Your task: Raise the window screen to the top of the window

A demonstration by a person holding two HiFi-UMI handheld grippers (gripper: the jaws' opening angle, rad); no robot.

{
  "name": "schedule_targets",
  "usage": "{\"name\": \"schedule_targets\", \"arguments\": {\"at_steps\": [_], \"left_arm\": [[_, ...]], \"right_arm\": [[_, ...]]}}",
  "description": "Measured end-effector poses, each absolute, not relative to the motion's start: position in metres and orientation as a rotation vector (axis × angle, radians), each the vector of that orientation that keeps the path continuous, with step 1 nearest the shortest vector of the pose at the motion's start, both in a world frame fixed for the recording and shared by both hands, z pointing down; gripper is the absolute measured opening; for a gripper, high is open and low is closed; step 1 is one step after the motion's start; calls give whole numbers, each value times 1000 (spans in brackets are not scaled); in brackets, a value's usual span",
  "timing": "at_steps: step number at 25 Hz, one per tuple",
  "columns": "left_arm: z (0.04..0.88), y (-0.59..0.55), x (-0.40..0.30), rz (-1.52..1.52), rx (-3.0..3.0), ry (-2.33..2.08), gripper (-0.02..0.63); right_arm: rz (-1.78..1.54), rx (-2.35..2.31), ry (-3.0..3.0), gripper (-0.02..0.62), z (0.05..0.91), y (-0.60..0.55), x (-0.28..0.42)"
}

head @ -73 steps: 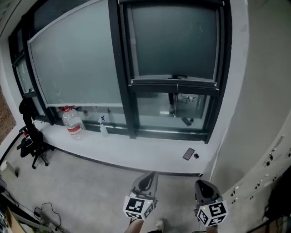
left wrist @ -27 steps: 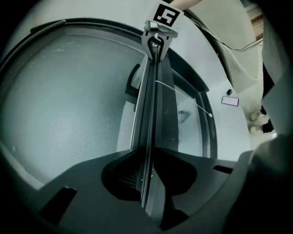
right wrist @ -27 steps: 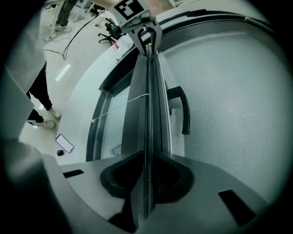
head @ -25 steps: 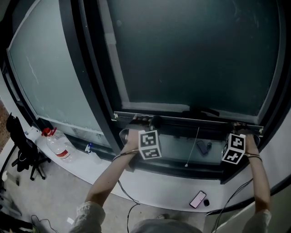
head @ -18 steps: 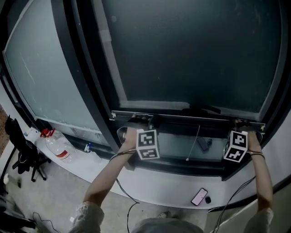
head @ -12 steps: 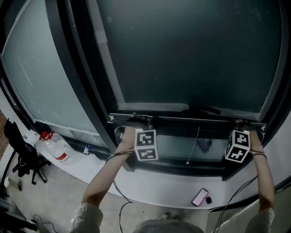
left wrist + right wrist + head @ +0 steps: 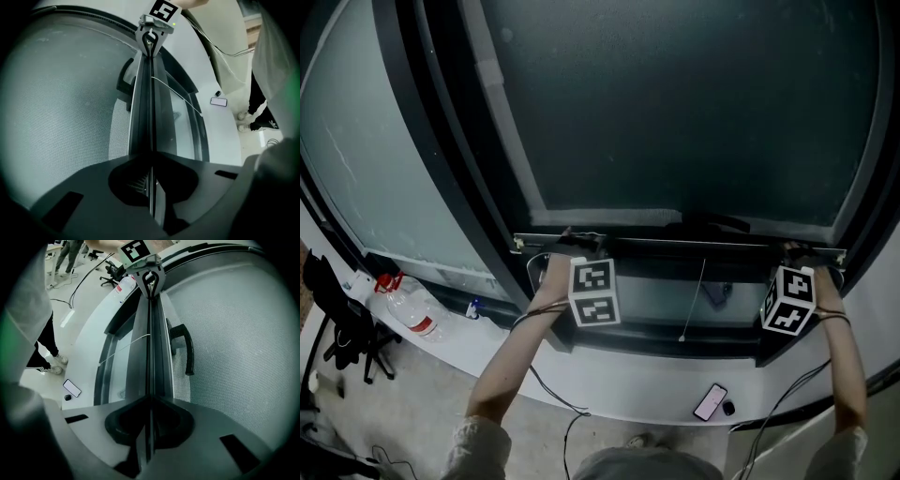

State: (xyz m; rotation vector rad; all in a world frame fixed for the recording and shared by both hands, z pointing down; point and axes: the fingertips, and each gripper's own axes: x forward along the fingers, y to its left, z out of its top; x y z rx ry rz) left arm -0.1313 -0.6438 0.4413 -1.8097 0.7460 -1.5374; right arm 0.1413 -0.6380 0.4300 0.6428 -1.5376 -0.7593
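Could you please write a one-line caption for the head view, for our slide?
The left gripper and right gripper clamp opposite ends of the window screen's bottom bar.

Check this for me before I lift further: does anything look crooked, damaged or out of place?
Nothing stands out. The screen's bottom bar runs roughly level between the left gripper and right gripper, both shut on it. The mesh shows no visible tear, and the pull cord hangs free.

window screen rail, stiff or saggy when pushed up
The long thin metal bottom rail is probably rigid: it looks straight between the left gripper and right gripper clamped near its ends. The fine grey mesh above is likely floppy, so uneven lifting may jam it.
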Motion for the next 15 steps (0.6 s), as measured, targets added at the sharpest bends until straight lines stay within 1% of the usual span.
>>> {"name": "schedule_targets", "arguments": {"at_steps": [5,8,15], "left_arm": [[442,-645,-131,-1515,-1792,766,23],[442,-646,-131,-1565,-1765,744,21],[453,-640,-131,-1717,-1893,614,21]], "right_arm": [[-764,654,-1532,29,430,-638,141],[-751,635,-1523,26,429,-640,142],[-567,491,-1559,21,433,-631,137]]}}
